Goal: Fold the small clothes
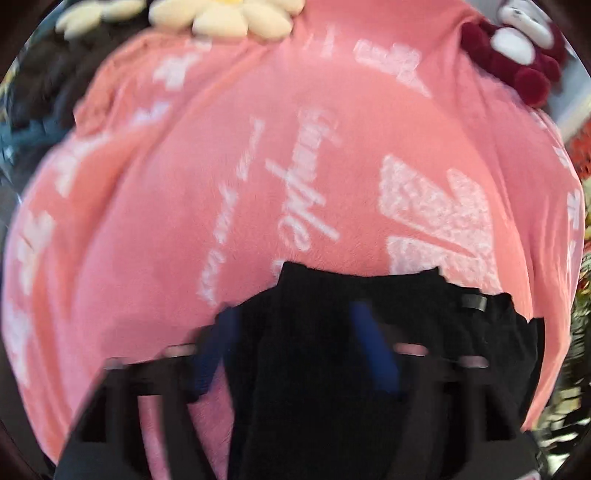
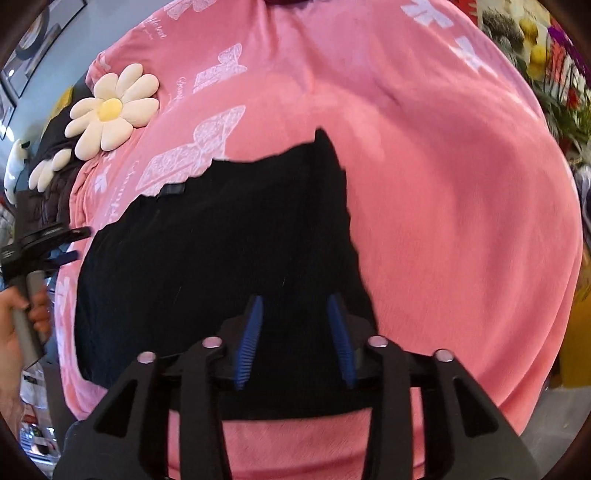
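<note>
A small black garment (image 2: 221, 229) lies spread on a pink blanket (image 2: 461, 203) printed with white butterflies. My right gripper (image 2: 295, 306) hovers over the garment's near edge with its blue-padded fingers apart and nothing between them. In the left wrist view the black garment (image 1: 369, 314) fills the space between and over my left gripper (image 1: 295, 317); its blue fingers (image 1: 373, 343) stand apart with cloth between them, and the view is blurred. The left gripper also shows in the right wrist view (image 2: 70, 245), at the garment's left edge.
A cream daisy cushion (image 2: 110, 110) lies at the blanket's far left, also in the left wrist view (image 1: 229, 14). A dark red and white plush (image 1: 524, 55) sits at the far right. Dark bedding (image 1: 40, 81) lies left. Flowers (image 2: 565, 96) stand right.
</note>
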Action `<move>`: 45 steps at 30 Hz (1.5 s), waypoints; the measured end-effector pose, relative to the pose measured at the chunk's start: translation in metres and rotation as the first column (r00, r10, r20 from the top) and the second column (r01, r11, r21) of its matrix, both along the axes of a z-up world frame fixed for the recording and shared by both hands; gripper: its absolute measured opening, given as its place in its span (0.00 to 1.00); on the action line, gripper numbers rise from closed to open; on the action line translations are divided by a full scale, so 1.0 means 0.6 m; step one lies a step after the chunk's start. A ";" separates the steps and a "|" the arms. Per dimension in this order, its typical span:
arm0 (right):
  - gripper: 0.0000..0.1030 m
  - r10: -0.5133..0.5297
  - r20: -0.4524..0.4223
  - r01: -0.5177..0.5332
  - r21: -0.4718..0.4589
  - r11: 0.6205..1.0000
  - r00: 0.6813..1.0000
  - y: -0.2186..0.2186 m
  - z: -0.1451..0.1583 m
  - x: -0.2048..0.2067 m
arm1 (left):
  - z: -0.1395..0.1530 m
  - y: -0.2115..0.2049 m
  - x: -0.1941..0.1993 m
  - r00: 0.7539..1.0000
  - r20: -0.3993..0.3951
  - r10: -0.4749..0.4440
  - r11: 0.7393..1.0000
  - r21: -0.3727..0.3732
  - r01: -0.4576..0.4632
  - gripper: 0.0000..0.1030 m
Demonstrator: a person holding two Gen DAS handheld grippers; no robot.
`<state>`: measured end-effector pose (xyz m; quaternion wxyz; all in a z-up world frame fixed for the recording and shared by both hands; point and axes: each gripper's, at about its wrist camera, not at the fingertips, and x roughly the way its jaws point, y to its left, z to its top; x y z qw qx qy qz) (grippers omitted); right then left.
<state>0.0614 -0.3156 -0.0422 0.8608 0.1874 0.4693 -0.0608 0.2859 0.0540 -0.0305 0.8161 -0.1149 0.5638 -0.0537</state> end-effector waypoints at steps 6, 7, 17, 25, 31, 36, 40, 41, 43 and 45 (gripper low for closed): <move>0.55 0.006 0.002 -0.006 -0.048 0.999 1.000 0.000 -0.001 -0.002 | 0.004 0.046 -0.012 0.998 0.016 0.063 0.998 -0.025 -0.063 0.02; 0.54 0.010 -0.021 -0.011 -0.074 0.997 1.000 0.001 -0.008 0.002 | -0.011 0.051 -0.011 0.998 -0.035 0.047 0.998 -0.033 -0.048 0.02; 0.36 0.045 -0.122 -0.061 -0.132 0.989 0.991 0.009 -0.055 0.012 | 0.038 0.052 -0.137 0.999 0.047 -0.020 1.000 0.014 0.020 0.31; 0.40 0.015 -0.056 -0.020 -0.105 0.994 0.998 0.022 -0.018 -0.054 | -0.036 0.084 -0.256 0.994 -0.109 -0.009 0.995 -0.103 -0.002 0.56; 0.48 -0.007 -0.063 0.002 -0.071 0.997 0.998 0.039 -0.031 -0.092 | -0.061 0.084 -0.287 0.992 -0.116 0.047 0.983 -0.173 -0.067 0.57; 0.59 -0.015 -0.095 0.007 -0.082 0.997 0.995 0.042 -0.045 -0.094 | -0.057 0.108 -0.289 0.983 -0.156 0.095 0.943 -0.303 -0.139 0.04; 0.59 -0.046 -0.100 0.042 -0.042 0.998 0.994 0.031 -0.054 -0.095 | -0.020 0.129 -0.307 0.979 -0.142 0.149 0.893 -0.405 -0.195 0.04; 0.59 -0.056 -0.102 0.053 -0.033 0.998 0.993 0.027 -0.056 -0.096 | -0.007 0.126 -0.309 0.981 -0.127 0.147 0.890 -0.416 -0.187 0.04; 0.59 -0.066 -0.102 0.065 -0.008 0.998 0.993 0.021 -0.059 -0.098 | 0.018 0.119 -0.312 0.985 -0.105 0.139 0.882 -0.438 -0.172 0.03; 0.59 -0.079 -0.102 0.080 0.006 0.997 0.992 0.016 -0.060 -0.100 | 0.051 0.104 -0.310 0.990 -0.065 0.127 0.883 -0.448 -0.143 0.03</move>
